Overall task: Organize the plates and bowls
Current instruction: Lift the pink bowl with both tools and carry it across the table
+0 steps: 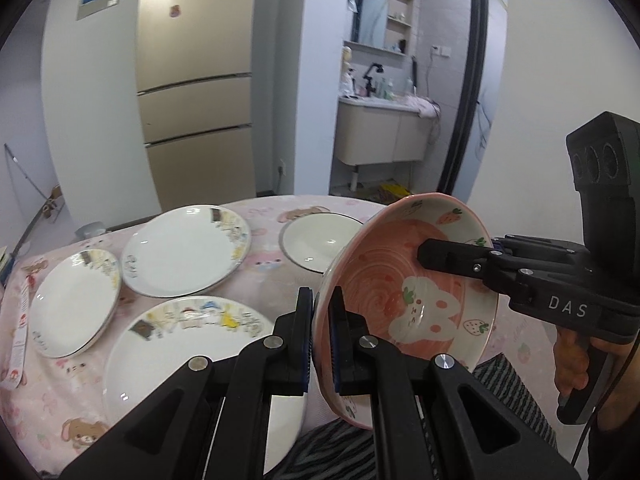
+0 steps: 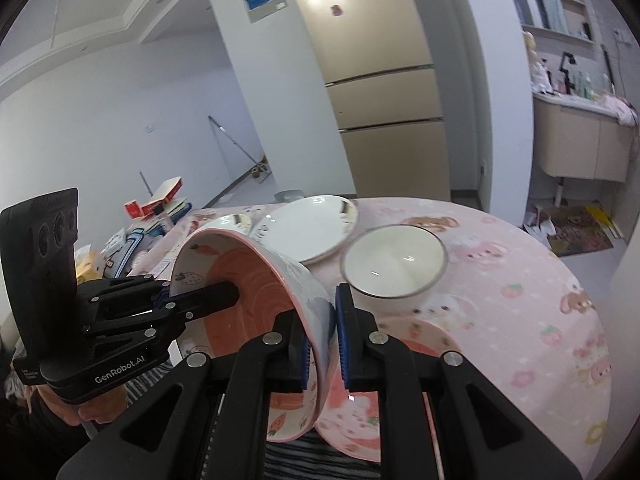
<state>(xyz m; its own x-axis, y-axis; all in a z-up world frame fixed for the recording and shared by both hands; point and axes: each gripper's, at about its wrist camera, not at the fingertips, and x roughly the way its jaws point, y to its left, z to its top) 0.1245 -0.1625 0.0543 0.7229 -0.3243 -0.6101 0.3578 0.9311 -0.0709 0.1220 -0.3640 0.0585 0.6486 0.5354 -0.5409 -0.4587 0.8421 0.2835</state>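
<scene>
A tabletop [image 1: 256, 280] under a pink cartoon-print cloth carries the crockery, with a tall beige fridge [image 1: 196, 80] standing behind it and a washbasin cabinet [image 1: 380, 132] further back on the right.

Three white plates lie flat on the cloth in the left wrist view: the nearest plate [image 1: 168, 356], with cartoon figures along its rim, partly hidden by the gripper; a far plate [image 1: 186, 250] beyond it; and a smaller plate [image 1: 74, 300] at the left, just beside the far one.

Three bowls can be counted. A white bowl [image 1: 320, 242] with a dark rim stands upright near the back of the cloth, beside the far plate. A pink bowl [image 1: 408, 280], painted with a rabbit and strawberries, is held off the cloth, tipped on its side so its inside faces the right hand-held gripper. A second pink strawberry bowl [image 2: 420, 332] shows in the right wrist view, low behind the fingers and largely hidden.

Two grippers hold the tilted pink bowl between them. The left hand-held gripper [image 1: 320, 340] is clamped on its near rim, one pad inside and one outside. The right hand-held gripper [image 2: 322, 344] is clamped on the opposite rim in the same way. A hand [image 1: 572, 364] wraps the right gripper's handle
</scene>
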